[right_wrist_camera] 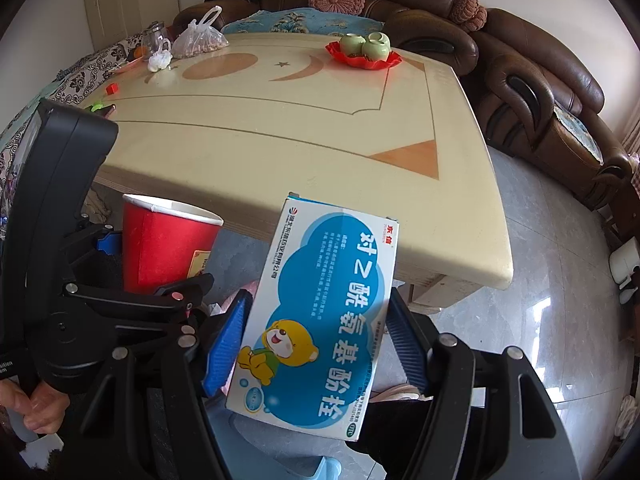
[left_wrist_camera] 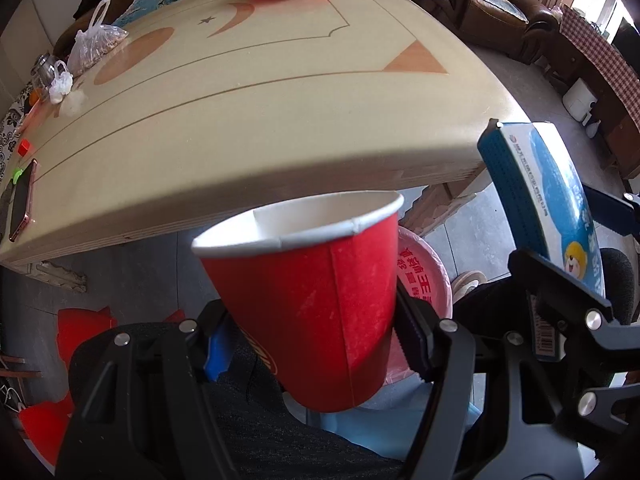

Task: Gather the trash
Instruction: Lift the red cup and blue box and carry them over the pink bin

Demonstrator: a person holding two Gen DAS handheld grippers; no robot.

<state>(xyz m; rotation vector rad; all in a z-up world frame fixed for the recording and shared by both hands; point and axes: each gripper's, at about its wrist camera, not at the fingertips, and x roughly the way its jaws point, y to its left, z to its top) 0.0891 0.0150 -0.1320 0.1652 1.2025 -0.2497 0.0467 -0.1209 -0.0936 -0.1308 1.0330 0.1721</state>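
Left tongs (left_wrist_camera: pixel 316 344) clamp the red paper cup (left_wrist_camera: pixel 308 292); right tongs (right_wrist_camera: pixel 316 344) clamp the medicine box (right_wrist_camera: pixel 320 312), long axis along the fingers; pink bin (left_wrist_camera: pixel 424 280) lies just below both, nearest the cup

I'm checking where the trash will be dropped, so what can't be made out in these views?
- Pink bin: left wrist view, mostly hidden behind the red paper cup; its contents don't show.
- Cup's bottom inside: hidden by its own rim.
- Medicine box: right wrist view, small print too fine to read.
- Phone: partly cut off at the left edge.

Cream table (right_wrist_camera: pixel 280 128) bears red tray (right_wrist_camera: pixel 362 60), plastic bag (right_wrist_camera: pixel 200 40), phone (left_wrist_camera: pixel 22 200)
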